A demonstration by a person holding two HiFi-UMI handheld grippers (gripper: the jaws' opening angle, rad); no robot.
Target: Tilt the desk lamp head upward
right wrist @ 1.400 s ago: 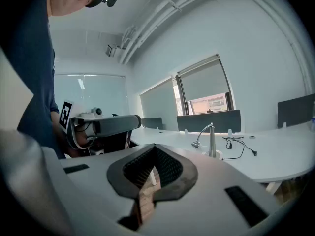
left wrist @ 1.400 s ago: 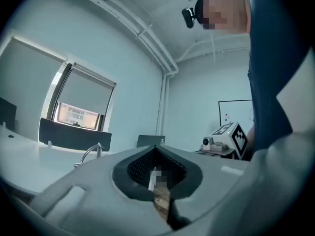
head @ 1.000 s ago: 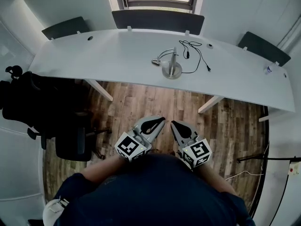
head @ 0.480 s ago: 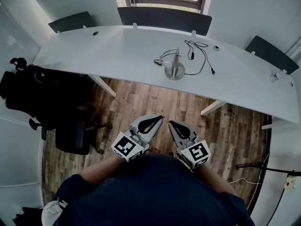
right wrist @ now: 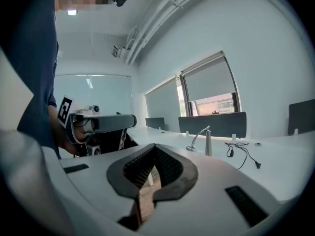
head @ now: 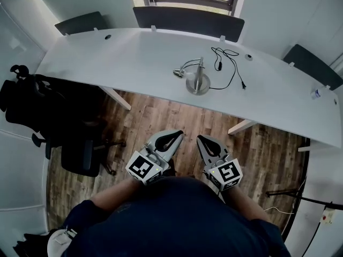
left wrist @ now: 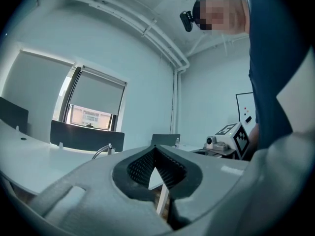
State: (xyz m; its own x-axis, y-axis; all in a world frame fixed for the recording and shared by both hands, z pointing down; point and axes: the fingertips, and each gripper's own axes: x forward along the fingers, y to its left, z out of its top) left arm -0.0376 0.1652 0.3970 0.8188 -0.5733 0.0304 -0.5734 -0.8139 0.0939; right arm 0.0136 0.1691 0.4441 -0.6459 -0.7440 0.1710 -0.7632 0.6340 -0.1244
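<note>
A silver desk lamp [head: 196,78] stands near the front edge of the long white desk [head: 128,58], its curved neck bending left and its small head [head: 177,73] hanging low. The lamp's neck [left wrist: 102,151] rises behind the jaws in the left gripper view, and the lamp [right wrist: 201,140] stands far off in the right gripper view. My left gripper [head: 178,133] and right gripper [head: 200,138] are held side by side close to my body, well short of the desk. Both are shut with nothing between their jaws.
A black cable [head: 229,67] lies on the desk right of the lamp. Dark divider panels [head: 187,17] line the desk's far edge. A black office chair [head: 37,106] stands at the left over wooden floor [head: 177,116]. A small bottle [head: 316,93] sits at the desk's right end.
The view shifts slightly, so the desk and lamp sit a little lower in the picture. Both grippers stay shut near my body.
</note>
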